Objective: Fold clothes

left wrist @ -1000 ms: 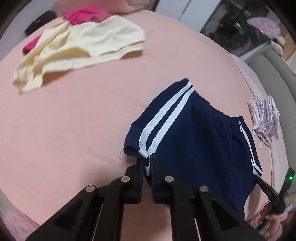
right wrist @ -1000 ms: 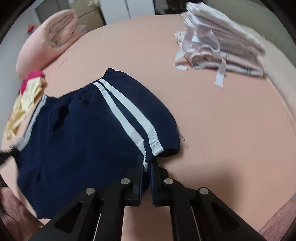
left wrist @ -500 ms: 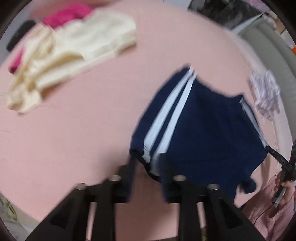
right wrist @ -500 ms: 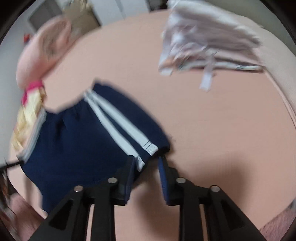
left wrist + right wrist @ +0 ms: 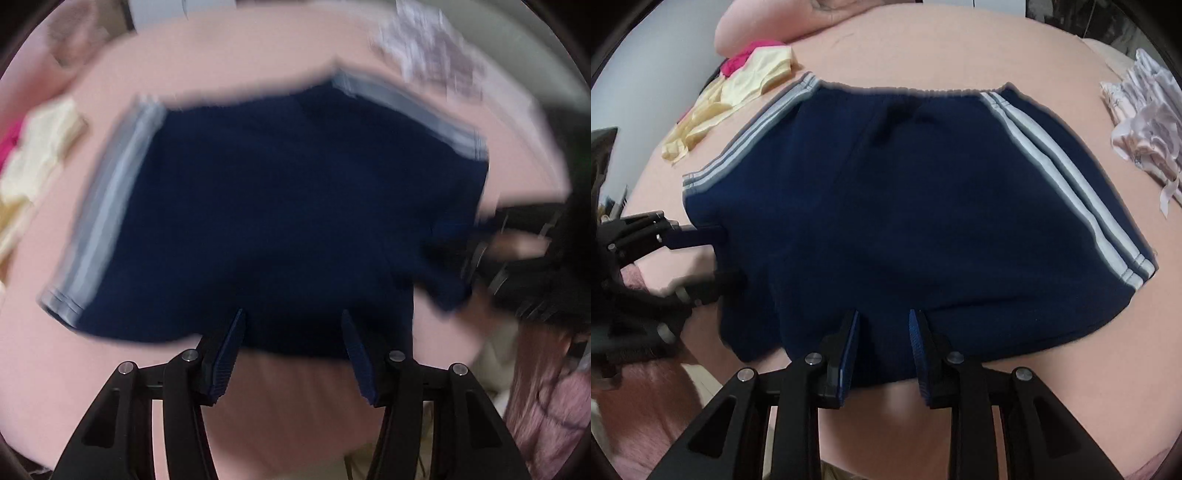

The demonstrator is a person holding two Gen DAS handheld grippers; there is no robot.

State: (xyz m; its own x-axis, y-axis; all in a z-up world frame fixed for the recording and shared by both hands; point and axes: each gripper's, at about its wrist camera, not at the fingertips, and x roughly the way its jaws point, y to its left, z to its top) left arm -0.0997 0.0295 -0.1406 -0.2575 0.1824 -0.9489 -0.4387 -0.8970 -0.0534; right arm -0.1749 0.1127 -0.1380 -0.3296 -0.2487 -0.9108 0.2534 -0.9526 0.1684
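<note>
Closest to the right wrist camera, the right gripper (image 5: 882, 325) is hovering with its jaws spread and nothing between them, the blue-padded fingertips (image 5: 849, 347) sitting just at the near hem of the navy shorts (image 5: 886, 206). The left gripper (image 5: 291, 325) is likewise standing wide apart and gripping nothing, its tips lying at the near edge of the same shorts (image 5: 280, 206), though the left wrist view is badly smeared by motion. From the right wrist view, the left gripper (image 5: 701, 254) is also showing at the left side, its two fingers parted and reaching to the left edge of the fabric. The shorts are lying spread flat on the pink bed (image 5: 960, 48), waistband on the far side, with pale double stripes (image 5: 1067, 184) running down each outer side. Beyond the shorts on the left, a pale yellow garment (image 5: 738, 88) is lying crumpled on the bed, with a magenta piece (image 5: 742, 59) tucked behind it and a pink pillow (image 5: 768, 18) further back. On the far right, a heap of white and pale pink clothing (image 5: 1141, 125) is resting well apart from the shorts; in the left wrist view it is appearing as a blur (image 5: 432, 62) at the top.
</note>
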